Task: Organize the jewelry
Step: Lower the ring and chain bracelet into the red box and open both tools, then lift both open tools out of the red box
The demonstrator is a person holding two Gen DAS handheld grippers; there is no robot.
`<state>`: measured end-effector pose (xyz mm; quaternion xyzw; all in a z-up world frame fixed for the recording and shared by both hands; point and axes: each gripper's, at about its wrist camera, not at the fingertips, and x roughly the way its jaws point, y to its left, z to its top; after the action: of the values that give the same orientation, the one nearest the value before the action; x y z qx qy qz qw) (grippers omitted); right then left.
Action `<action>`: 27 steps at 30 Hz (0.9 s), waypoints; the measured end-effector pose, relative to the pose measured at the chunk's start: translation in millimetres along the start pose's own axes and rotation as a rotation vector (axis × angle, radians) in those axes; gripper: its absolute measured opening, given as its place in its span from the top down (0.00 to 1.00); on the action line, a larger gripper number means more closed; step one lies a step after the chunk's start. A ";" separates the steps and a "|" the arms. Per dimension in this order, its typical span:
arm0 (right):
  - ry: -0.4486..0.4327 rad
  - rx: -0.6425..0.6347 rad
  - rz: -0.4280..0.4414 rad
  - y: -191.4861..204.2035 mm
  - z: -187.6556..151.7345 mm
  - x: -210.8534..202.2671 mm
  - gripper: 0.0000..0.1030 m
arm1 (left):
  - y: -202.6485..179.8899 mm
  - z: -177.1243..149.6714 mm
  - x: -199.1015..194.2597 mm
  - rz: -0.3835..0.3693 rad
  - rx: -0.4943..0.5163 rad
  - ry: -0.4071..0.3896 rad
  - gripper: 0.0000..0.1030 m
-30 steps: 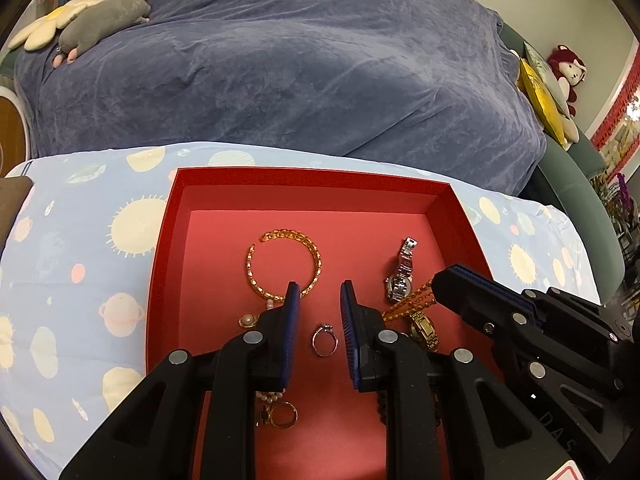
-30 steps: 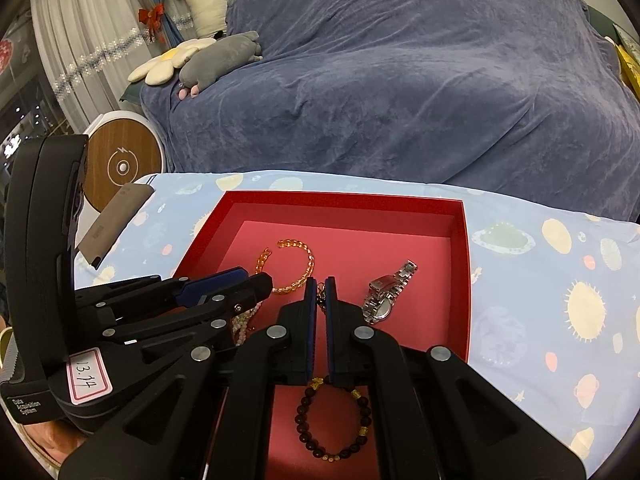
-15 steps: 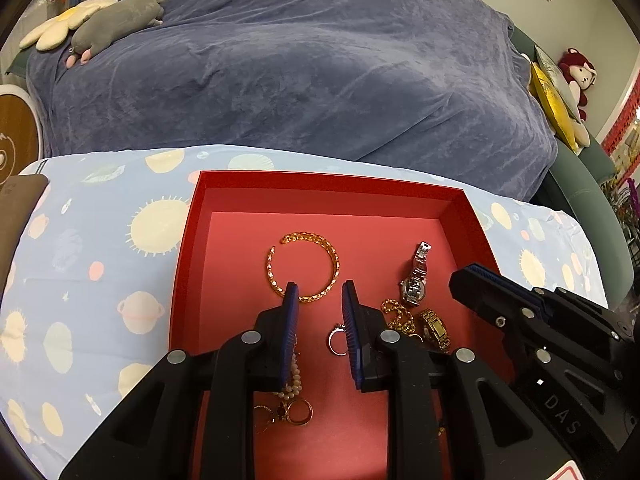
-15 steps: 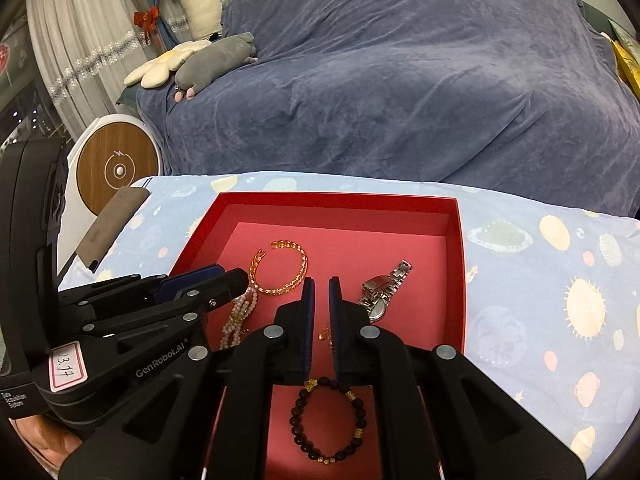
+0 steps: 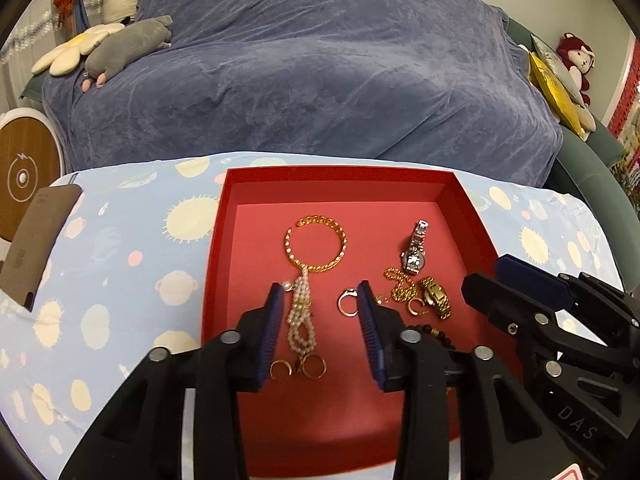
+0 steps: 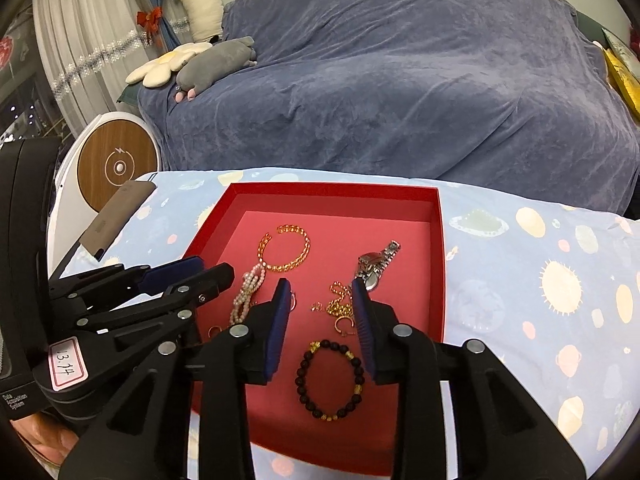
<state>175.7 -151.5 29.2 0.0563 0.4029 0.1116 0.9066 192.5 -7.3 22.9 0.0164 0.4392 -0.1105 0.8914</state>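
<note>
A red tray [image 5: 216,240] sits on the bench, which is covered by a pale blue cloth [image 5: 120,248] printed with suns and planets, and all the jewelry lies on the tray's floor. The left gripper [image 5: 320,300] hangs over the near left part of the tray with its jaws opening; nothing is pinched, though a pearl strand [image 5: 302,316] lies on the tray beneath the gap, with two small gold rings [image 5: 298,368] at its near end. A silver ring [image 5: 347,302] rests just beside the inner face of that gripper's right finger. Farther back lies a gold open bangle [image 5: 316,246], its near edge touching the top of the pearl strand. The right gripper [image 6: 322,296] hovers over the tray's middle, its jaws also opening and holding nothing (a tangle of gold chain [image 6: 340,304] lies below the gap, close to the right finger). A dark beaded bracelet [image 6: 330,380] lies nearest the camera in the right wrist view. A silver watch [image 6: 374,266] rests toward the tray's right wall, and a gold watch [image 5: 436,298] lies just near of it. A blue blanket [image 6: 400,80] covers the furniture behind the bench.
</note>
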 end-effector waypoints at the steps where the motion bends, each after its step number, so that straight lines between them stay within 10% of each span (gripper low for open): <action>1: 0.005 0.000 0.000 1.8 -4.5 -3.2 0.66 | -0.1 -5.5 -4.1 0.017 0.008 -0.008 0.58; 27: -0.066 0.040 -0.141 23.9 -97.4 -85.6 0.34 | -19.9 -90.3 -85.4 0.143 -0.034 -0.035 0.50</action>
<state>43.9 -148.4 30.2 0.0497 0.3781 0.0374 0.9237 67.5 0.3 36.0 0.0305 0.4229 -0.0392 0.9048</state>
